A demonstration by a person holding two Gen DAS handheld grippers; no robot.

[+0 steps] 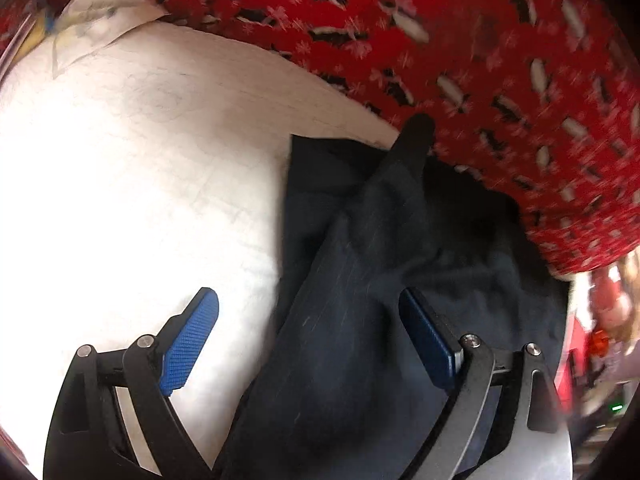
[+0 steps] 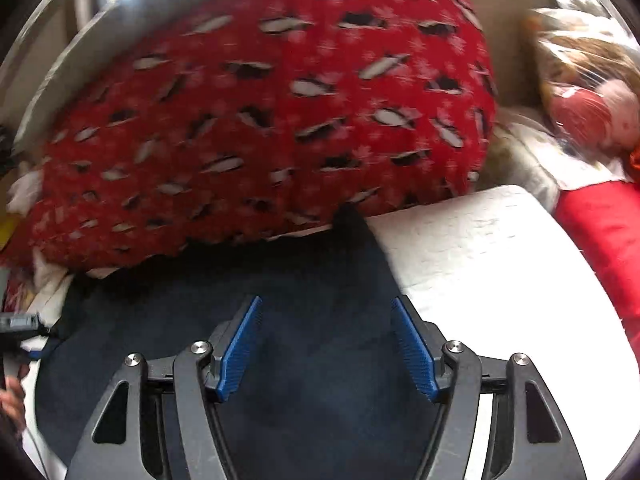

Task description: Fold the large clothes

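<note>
A dark navy garment (image 1: 384,264) lies bunched on a white table (image 1: 132,168); one narrow end runs up to the red blanket. My left gripper (image 1: 308,304) is open, its blue pads spread above the garment's left edge, holding nothing. In the right wrist view the same garment (image 2: 320,292) lies flat below my right gripper (image 2: 326,312), which is open and empty, with its blue pads apart over the cloth. The white table (image 2: 500,264) shows to the right.
A red blanket with a black and white penguin print (image 1: 460,52) (image 2: 280,112) is heaped along the table's far edge. A clear plastic bag (image 1: 100,16) lies at the far left. A doll in plastic (image 2: 592,108) and red cloth (image 2: 608,232) lie at the right.
</note>
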